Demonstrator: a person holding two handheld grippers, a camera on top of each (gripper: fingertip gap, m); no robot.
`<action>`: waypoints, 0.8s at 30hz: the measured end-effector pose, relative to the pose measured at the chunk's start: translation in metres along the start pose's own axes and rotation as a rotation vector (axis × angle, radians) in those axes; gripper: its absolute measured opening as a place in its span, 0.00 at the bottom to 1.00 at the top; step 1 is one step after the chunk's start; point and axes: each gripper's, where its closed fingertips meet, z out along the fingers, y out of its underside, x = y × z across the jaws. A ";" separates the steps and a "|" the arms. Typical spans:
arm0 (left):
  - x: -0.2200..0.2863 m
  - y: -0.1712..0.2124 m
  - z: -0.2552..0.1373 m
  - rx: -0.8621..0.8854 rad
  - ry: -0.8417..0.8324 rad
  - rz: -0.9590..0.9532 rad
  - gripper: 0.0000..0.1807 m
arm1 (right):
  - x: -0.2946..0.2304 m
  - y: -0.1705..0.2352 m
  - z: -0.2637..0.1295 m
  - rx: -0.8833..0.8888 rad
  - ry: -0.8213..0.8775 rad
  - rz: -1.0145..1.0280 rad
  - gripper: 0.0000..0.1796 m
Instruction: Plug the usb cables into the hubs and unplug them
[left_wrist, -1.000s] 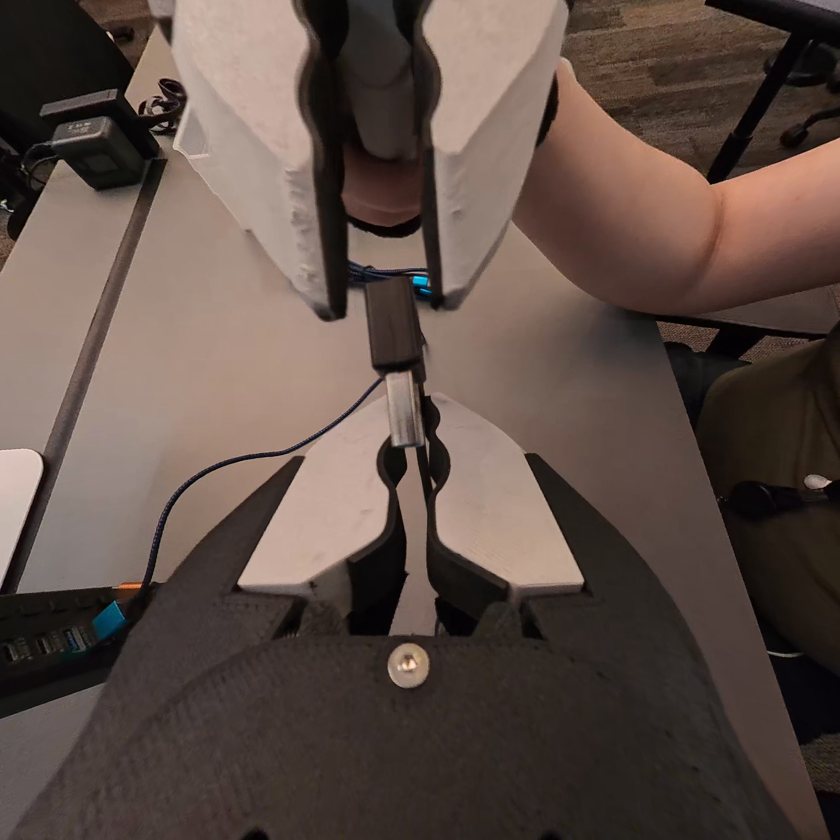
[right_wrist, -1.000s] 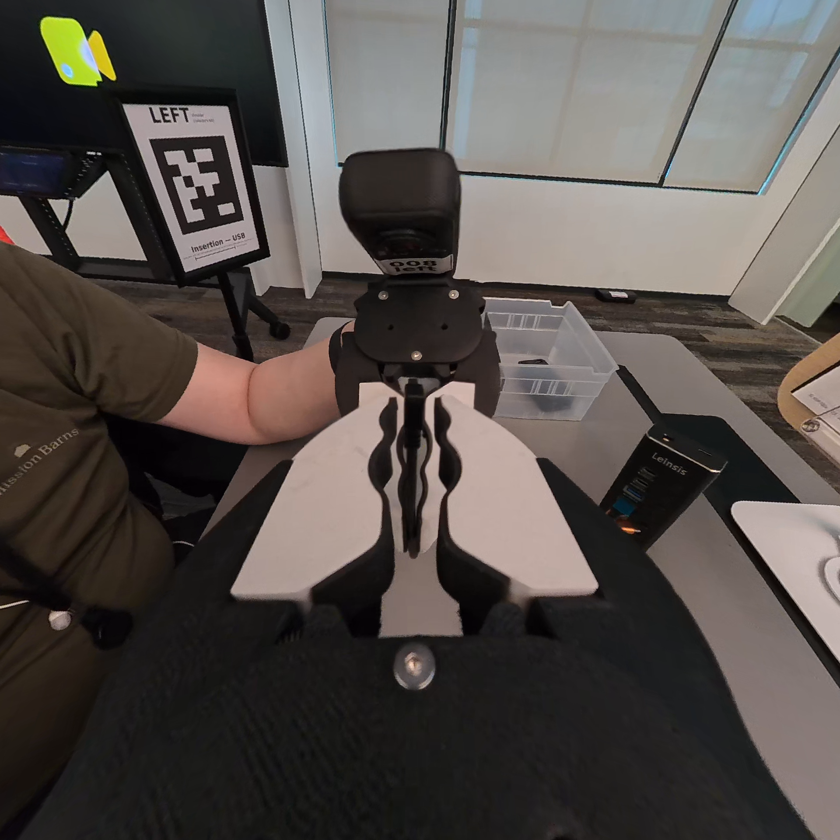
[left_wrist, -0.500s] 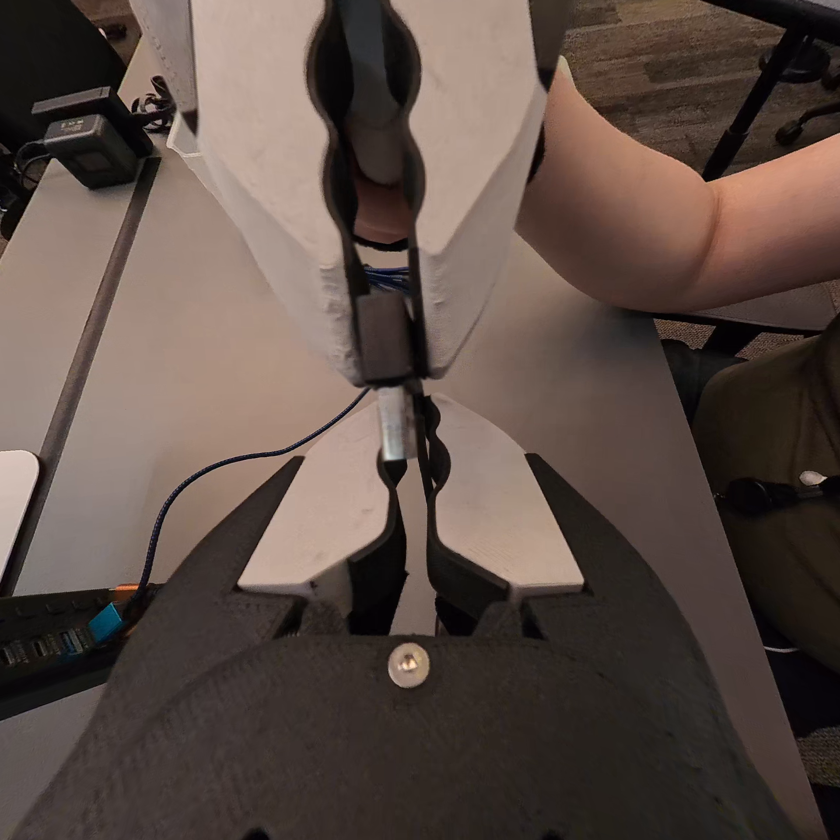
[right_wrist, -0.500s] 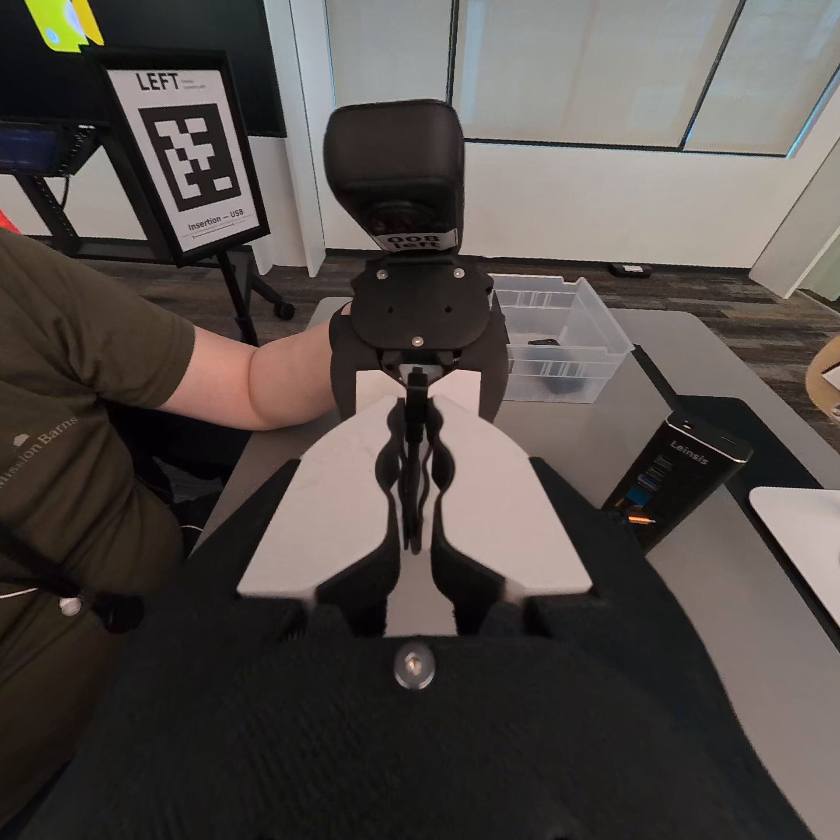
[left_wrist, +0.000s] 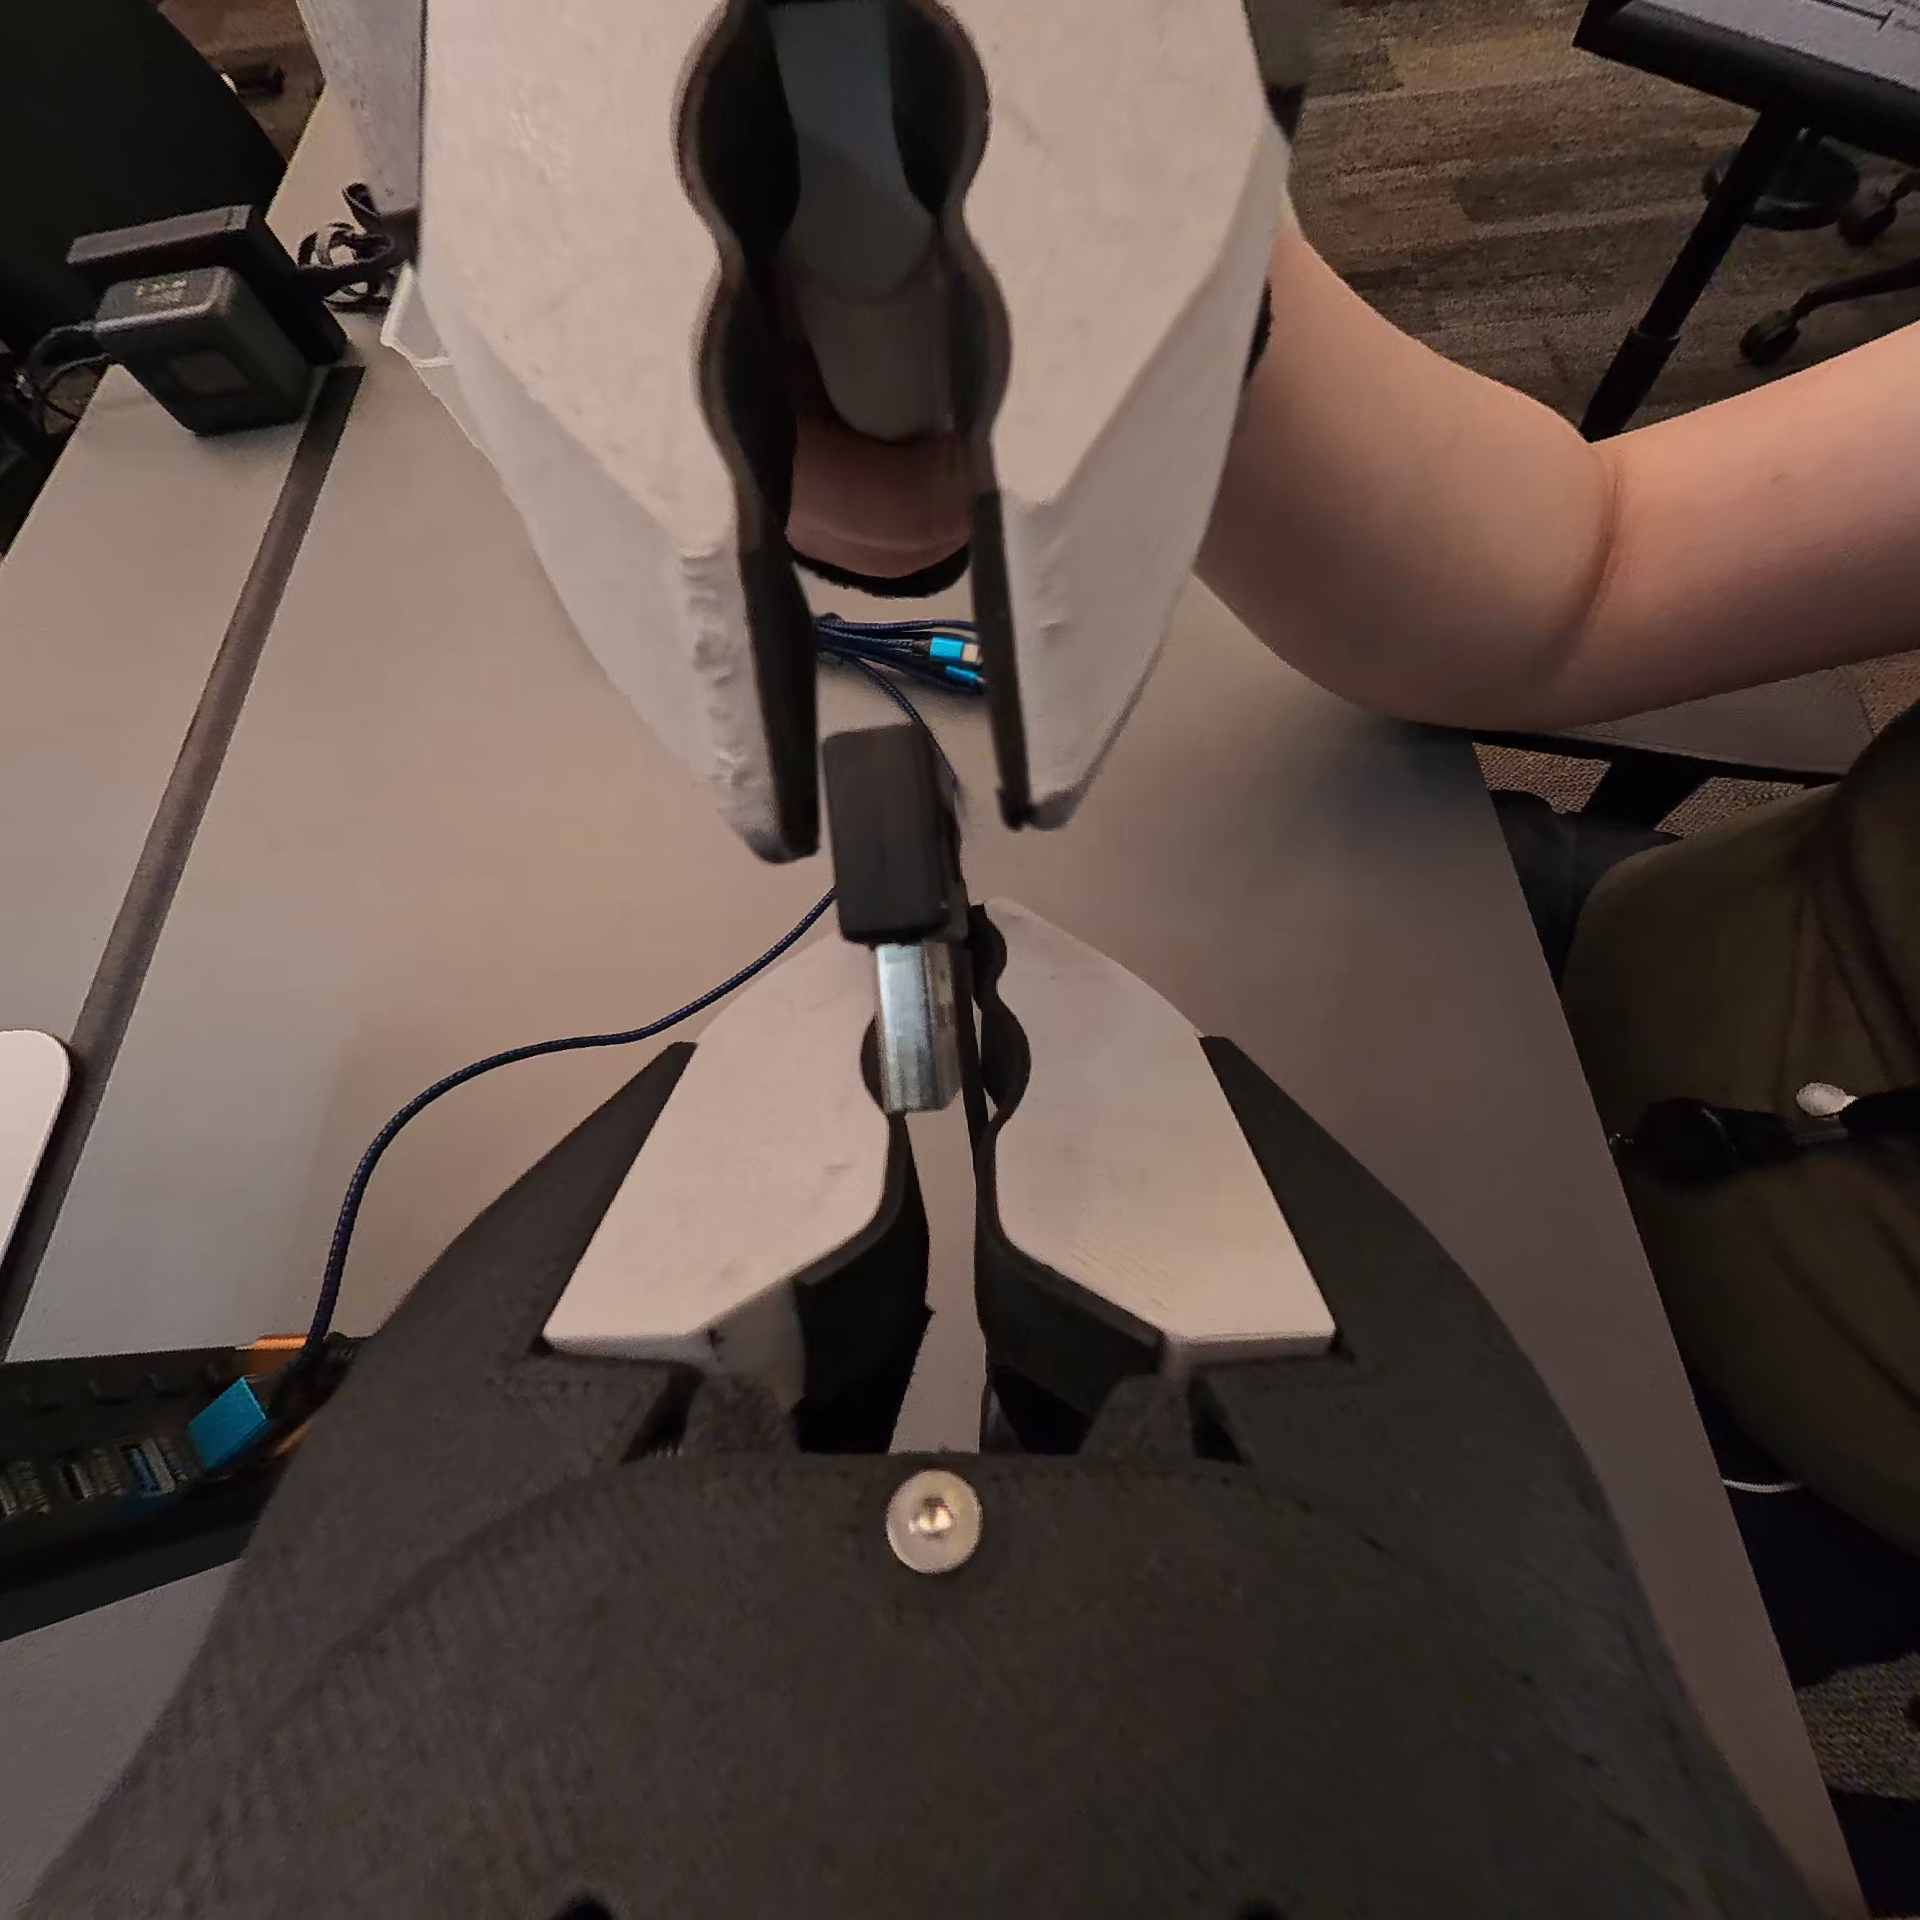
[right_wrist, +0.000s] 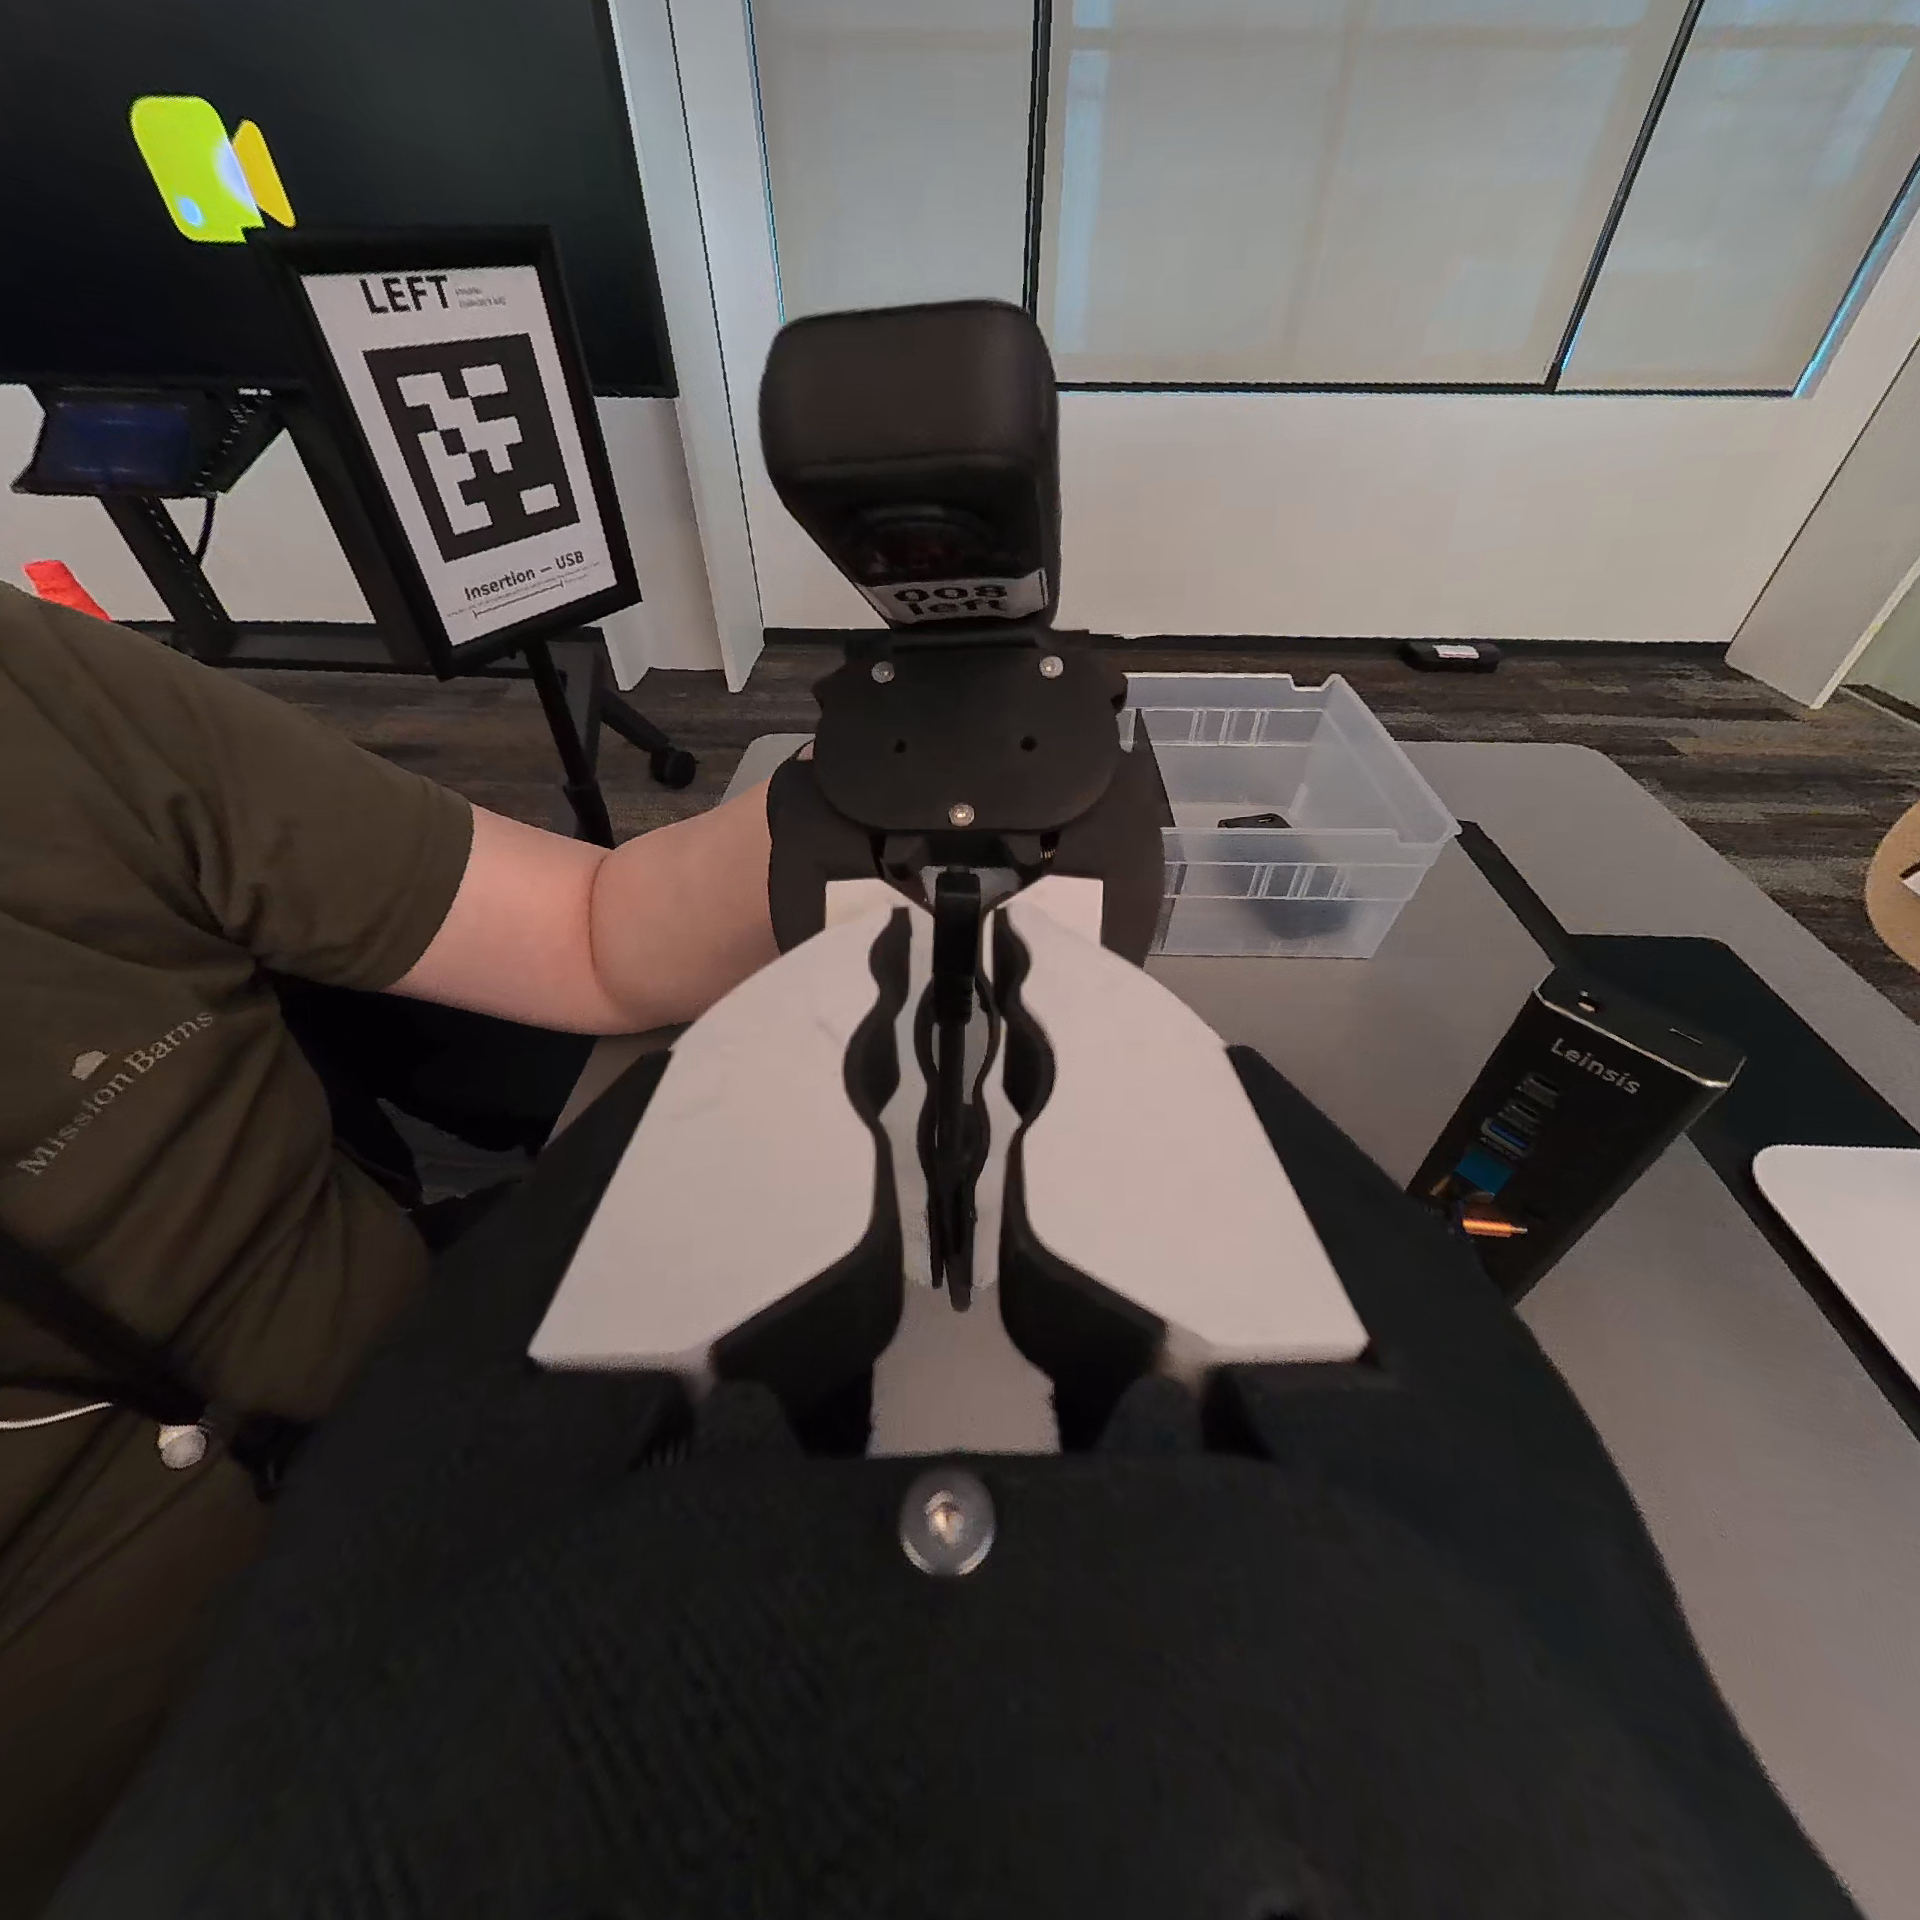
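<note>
Grey table (left_wrist: 499, 790) lies bare beneath left tool (left_wrist: 951, 935) pinching USB plug (left_wrist: 891, 831); right tool (left_wrist: 894, 821) gapes around it.

The left gripper (left_wrist: 961, 935) has its white fingers (left_wrist: 769, 1122) pressed nearly together, pinching something at the tips. Facing it tip to tip, the right gripper (left_wrist: 899, 821) holds its fingers (left_wrist: 623, 416) parted. A bare forearm (left_wrist: 1455, 540) reaches in behind it.

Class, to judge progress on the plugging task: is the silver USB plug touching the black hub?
Apart. The left wrist view shows the USB plug at the left gripper's tips, with bare table between it and the hub.
</note>
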 end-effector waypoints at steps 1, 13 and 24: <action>-0.001 0.000 0.000 -0.002 -0.002 -0.002 0.02 | 0.000 0.000 0.001 0.002 0.004 -0.001 0.09; 0.001 -0.001 -0.001 0.002 0.001 0.000 0.02 | 0.000 0.004 0.006 -0.036 0.013 -0.031 0.05; -0.033 -0.035 -0.064 0.290 -0.226 -0.057 0.26 | 0.028 -0.004 -0.029 0.028 0.166 -0.017 0.05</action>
